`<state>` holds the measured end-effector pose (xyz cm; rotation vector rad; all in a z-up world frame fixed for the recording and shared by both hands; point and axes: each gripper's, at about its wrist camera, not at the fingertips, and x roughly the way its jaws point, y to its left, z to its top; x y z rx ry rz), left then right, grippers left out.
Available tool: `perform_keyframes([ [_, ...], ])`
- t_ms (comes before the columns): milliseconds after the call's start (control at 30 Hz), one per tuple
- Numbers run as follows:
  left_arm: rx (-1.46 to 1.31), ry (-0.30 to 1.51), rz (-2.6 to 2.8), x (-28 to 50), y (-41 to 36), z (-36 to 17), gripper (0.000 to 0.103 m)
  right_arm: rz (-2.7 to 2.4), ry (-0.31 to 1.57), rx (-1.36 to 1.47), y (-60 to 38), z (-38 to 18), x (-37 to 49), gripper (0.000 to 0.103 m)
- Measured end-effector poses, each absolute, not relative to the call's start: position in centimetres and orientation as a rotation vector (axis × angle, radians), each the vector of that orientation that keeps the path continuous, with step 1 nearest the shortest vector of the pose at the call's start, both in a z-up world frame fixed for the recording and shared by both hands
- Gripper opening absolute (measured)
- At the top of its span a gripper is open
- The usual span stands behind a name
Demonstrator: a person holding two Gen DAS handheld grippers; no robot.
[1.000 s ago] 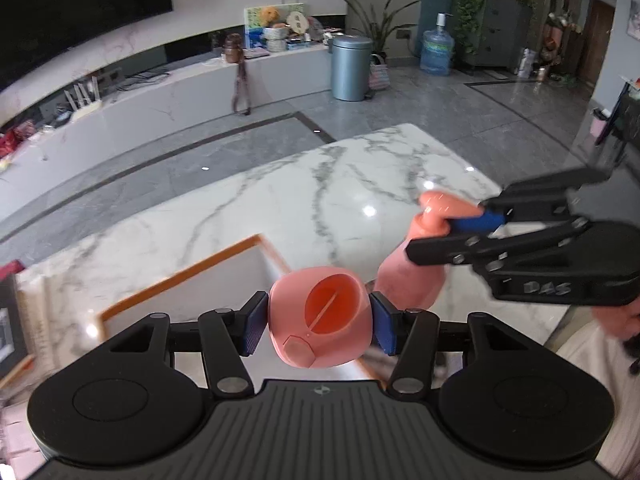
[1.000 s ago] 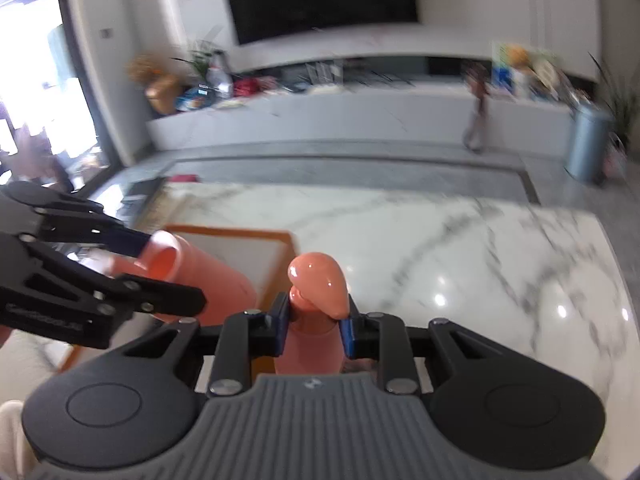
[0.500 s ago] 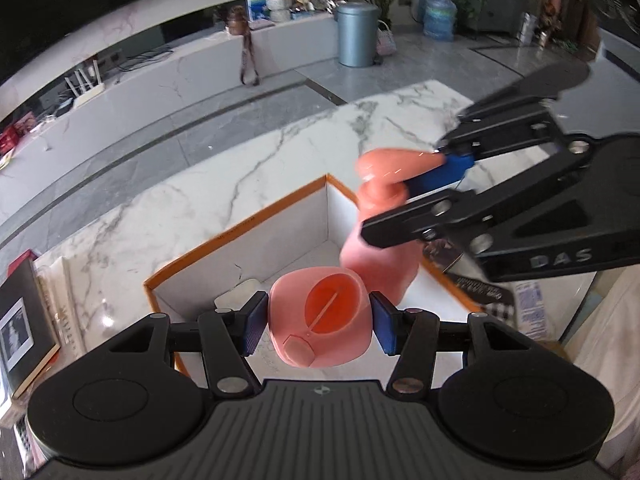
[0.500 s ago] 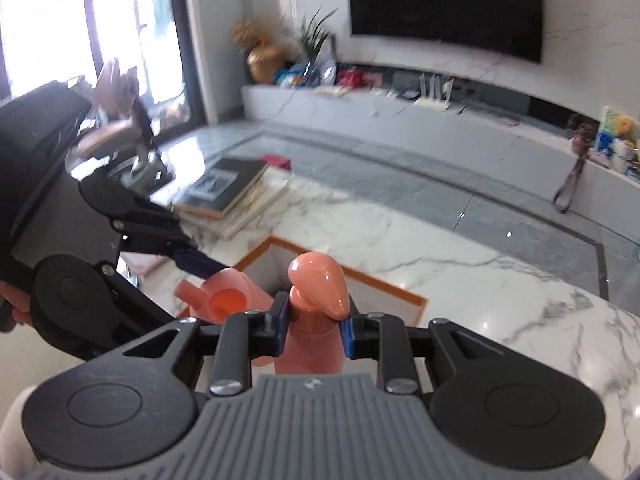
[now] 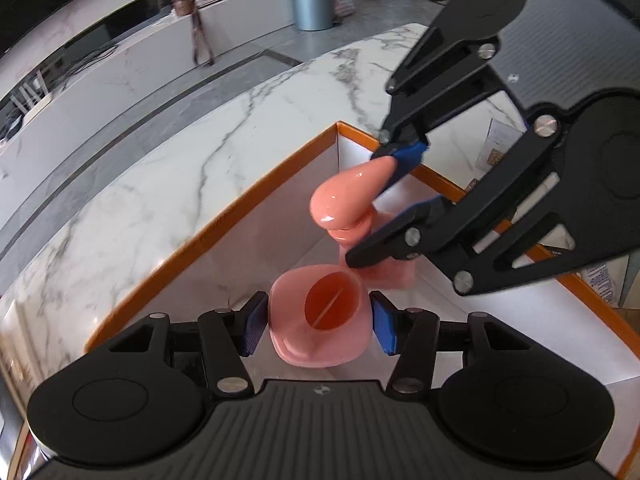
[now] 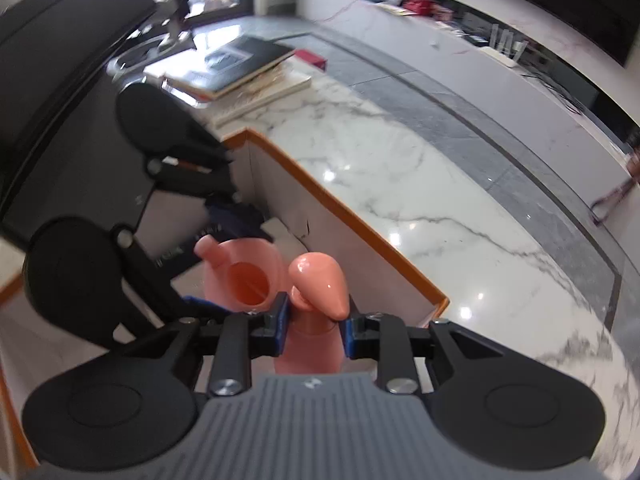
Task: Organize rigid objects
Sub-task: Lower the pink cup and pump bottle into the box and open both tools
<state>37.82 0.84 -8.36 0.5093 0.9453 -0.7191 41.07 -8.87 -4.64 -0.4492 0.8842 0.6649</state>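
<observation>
My left gripper is shut on a pink cup-shaped container with its open mouth facing the camera; it also shows in the right wrist view. My right gripper is shut on the neck of a pink pump bottle, which shows in the left wrist view just beyond the cup. Both are held inside a white box with an orange rim, over its floor. The bottle's base is hidden behind the gripper fingers.
The box rim also shows in the right wrist view. The box sits on a white marble table. A stack of books lies at the table's far end. Small packets lie on the table beyond the box.
Both grippers have moved from above the marble table down into the box, still holding the cup and the pump bottle. The bottle now sits close beside the cup.
</observation>
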Motion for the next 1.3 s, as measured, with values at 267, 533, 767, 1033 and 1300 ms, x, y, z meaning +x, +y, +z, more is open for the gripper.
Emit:
perform_keyframes([
  [267, 0.566, 0.903, -0.781, 38.5, 0.7, -9.1, 0.062, 0.686, 0.856, -0.504, -10.2, -5.6, 42.4, 0.027],
  [533, 0.52, 0.844, -0.819, 37.9, 1.0, -9.1, 0.062, 0.72, 0.865, -0.639, -10.9, -4.1, 42.6, 0.016],
  [767, 0.43, 0.891, -0.819, 38.6, 1.8, -10.0, 0.062, 0.731, 0.88, -0.694, -10.2, -3.7, 41.5, 0.032],
  [1033, 0.417, 0.947, -0.75, 38.1, 2.8, -9.9, 0.072, 0.68, 0.889, -0.723, -9.1, -4.3, 41.8, 0.048],
  [1300, 0.397, 0.993, -0.62, 36.5, 2.7, -10.0, 0.073, 0.647, 0.949, -0.745, -8.2, -5.1, 42.2, 0.036],
])
